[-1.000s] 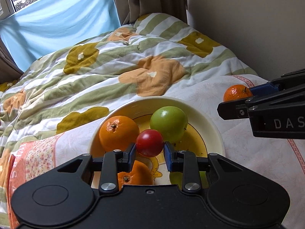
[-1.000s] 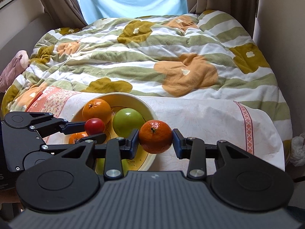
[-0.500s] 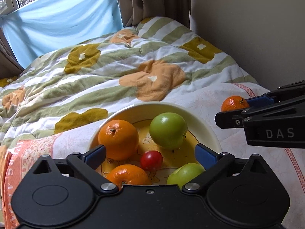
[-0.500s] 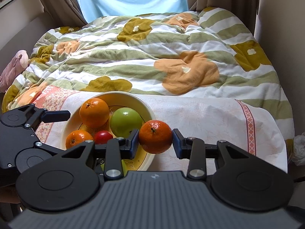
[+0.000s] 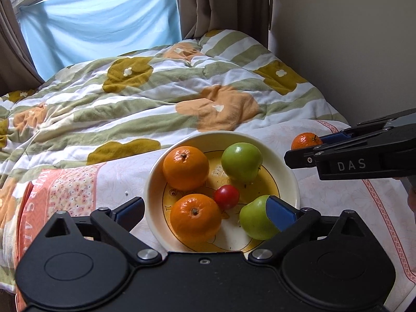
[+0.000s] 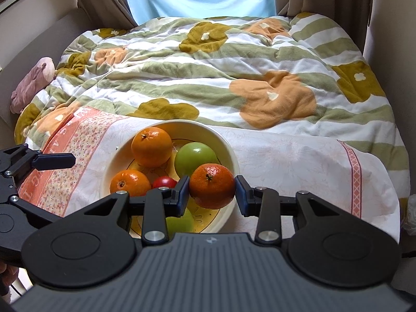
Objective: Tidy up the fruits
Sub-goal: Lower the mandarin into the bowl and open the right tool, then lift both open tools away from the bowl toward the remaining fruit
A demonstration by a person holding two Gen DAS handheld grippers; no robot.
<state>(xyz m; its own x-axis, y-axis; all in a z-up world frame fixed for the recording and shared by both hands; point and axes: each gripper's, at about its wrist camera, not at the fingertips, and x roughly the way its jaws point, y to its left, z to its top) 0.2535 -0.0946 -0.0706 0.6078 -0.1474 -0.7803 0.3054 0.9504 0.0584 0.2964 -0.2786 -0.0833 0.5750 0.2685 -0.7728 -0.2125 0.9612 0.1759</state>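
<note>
The right gripper (image 6: 212,191) pinches a mandarin (image 6: 212,186) above the bowl (image 6: 228,150) rim near the bed's foot edge; released here, it might roll off onto the bedding. The left gripper (image 5: 205,212), jaws spread and empty, could nudge the tomato (image 5: 226,197) beyond.

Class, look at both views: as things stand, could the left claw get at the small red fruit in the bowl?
Probably yes. The left claw stands open and empty just above the bowl, and the red fruit lies uncovered, though the near orange and near green apple crowd it.
</note>
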